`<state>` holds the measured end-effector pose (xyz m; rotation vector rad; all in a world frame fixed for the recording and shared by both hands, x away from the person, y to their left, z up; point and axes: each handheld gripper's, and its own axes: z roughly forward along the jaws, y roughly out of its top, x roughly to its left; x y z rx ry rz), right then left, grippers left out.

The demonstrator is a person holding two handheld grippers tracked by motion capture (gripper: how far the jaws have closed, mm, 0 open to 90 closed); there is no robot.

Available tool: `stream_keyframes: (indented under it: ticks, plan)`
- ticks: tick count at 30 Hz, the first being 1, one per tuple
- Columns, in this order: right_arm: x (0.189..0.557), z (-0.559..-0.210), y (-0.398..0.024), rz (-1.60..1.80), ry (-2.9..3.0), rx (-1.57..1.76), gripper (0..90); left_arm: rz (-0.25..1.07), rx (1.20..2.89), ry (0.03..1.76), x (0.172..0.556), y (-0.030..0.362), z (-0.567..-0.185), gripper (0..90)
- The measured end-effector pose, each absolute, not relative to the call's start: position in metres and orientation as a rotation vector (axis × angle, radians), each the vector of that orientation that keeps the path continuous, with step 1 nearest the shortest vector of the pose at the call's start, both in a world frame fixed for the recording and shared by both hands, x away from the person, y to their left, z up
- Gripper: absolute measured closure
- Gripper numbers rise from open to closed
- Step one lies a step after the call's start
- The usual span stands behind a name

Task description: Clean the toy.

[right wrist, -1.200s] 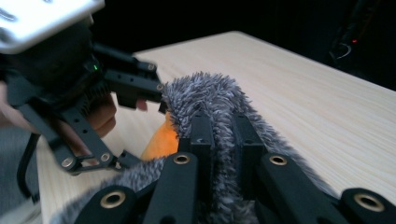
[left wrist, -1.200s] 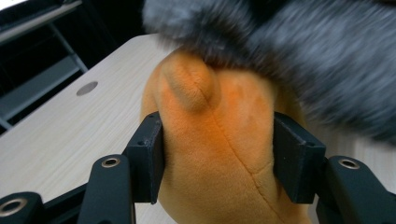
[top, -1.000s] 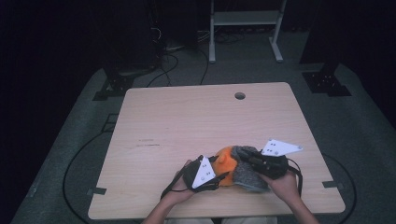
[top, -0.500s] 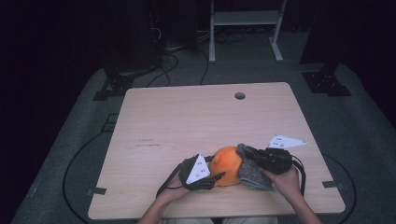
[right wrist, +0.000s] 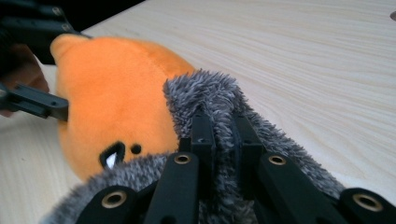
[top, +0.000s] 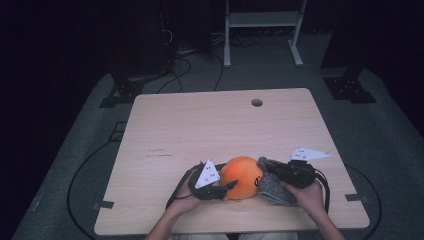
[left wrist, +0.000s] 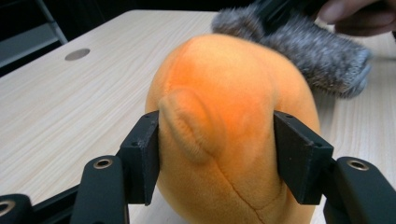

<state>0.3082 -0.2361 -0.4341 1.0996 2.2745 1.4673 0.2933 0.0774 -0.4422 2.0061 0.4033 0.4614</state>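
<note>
An orange plush toy [top: 243,176] with a grey furry part [top: 274,187] lies near the table's front edge. My left gripper [top: 227,189] comes at it from the left. In the left gripper view the two pads touch the orange body [left wrist: 224,116] on both sides, and my left gripper [left wrist: 222,140] is shut on it. Its jaws have just been opening a little, with the plush still between them. My right gripper [right wrist: 222,122] is shut on a fold of the grey fur [right wrist: 205,88], next to the orange body [right wrist: 116,102]. In the high view my right gripper [top: 265,167] sits at the toy's right.
The wooden table [top: 210,125] has a round hole [top: 257,102] near its far edge. Behind it a white rack [top: 262,25] stands on the floor, with cables [top: 175,75] trailing beside it. Both hands rest at the table's front edge.
The orange body has rounded out and shows more from above, with the grey fur pulled off to its right. My right gripper has shifted slightly down and right. My left gripper has stayed in place.
</note>
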Motion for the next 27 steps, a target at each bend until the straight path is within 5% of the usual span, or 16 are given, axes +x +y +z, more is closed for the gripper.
stream_keyframes:
  ticks: [27]
  plan:
    - [0.307, -0.43, -0.234, 1.528, 2.3, 1.084, 81.4, 0.413, 2.013, 0.441, 0.302, 0.089, -0.446, 37.8]
